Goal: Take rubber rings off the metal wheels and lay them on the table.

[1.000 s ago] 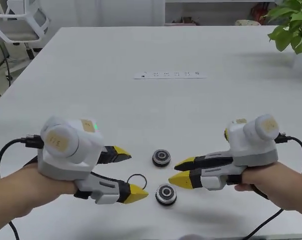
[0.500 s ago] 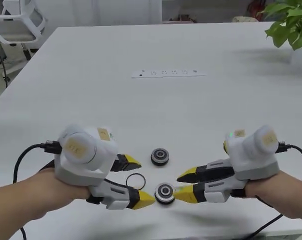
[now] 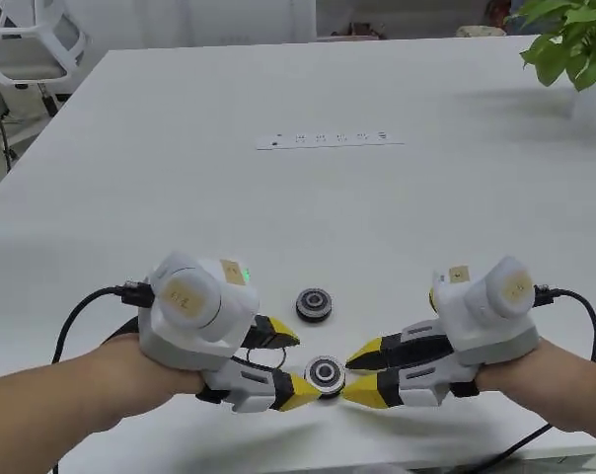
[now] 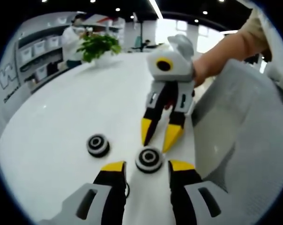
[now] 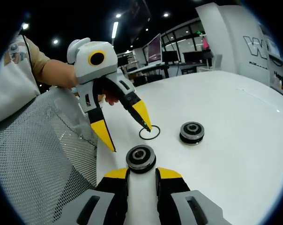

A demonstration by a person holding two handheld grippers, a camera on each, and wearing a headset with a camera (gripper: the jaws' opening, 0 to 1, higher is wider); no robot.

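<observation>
head view: the near metal wheel (image 3: 325,372) lies flat on the desk (image 3: 397,227), close to the front edge and directly between my two grippers. the left gripper (image 3: 300,365) comes at it from my left and the right gripper (image 3: 349,375) from my right. the two sets of jaws point at each other, with the wheel in the gap between them.

jaw state:
- left gripper view: my jaws are spread wider than the wheel and hold nothing. the wheel sits just ahead of the tips, centred on the line between them.
- right gripper view: my jaws are parted less, to about the width of the wheel, and hold nothing. the wheel sits just beyond the tips, also centred. i cannot tell whether any tip touches it.

orientation: the wheel's axle points straight up, so its dark rim runs in a plane level with the desk. both sets of jaws lie low and meet that rim edge-on. neither gripper is clearly nearer.

other items: a loose rubber ring (image 5: 149,132) lies flat on the desk at one jaw tip of the left gripper. the far metal wheel (image 3: 315,304) lies flat, apart from both grippers.

judgement: one gripper should clamp the wheel across its width while the other catches the rim.
</observation>
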